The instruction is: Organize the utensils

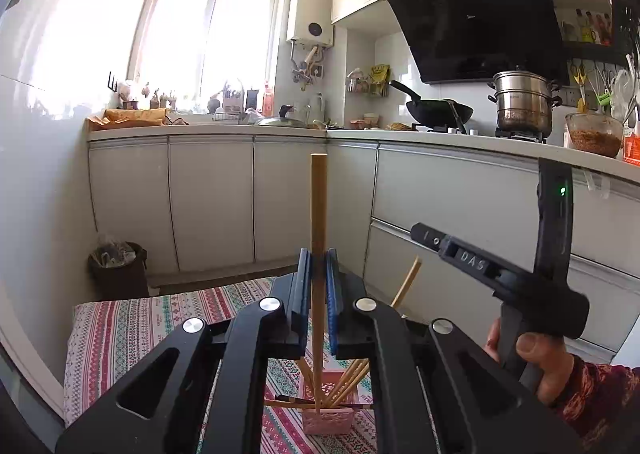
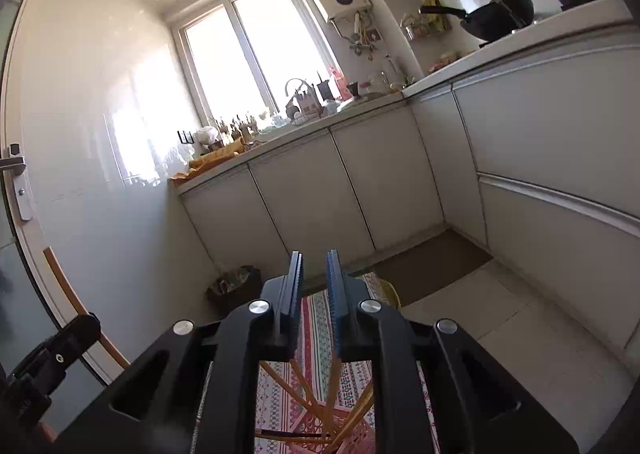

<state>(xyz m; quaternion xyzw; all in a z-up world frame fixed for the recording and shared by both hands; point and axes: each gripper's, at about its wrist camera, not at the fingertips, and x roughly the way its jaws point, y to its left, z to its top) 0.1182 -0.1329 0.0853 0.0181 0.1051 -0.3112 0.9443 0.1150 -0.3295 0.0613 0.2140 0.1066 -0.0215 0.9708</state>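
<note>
Over striped tablecloth, left gripper clamps one chopstick upright, tip at six o'clock above pink basket; right gripper gapes empty.

One pink slotted holder sits on one striped cloth. One chopstick stands apart from the rest, which fan out of the holder in a bunch too tangled to count exactly. On the counter: one black wok, one steel steamer pot.
</note>
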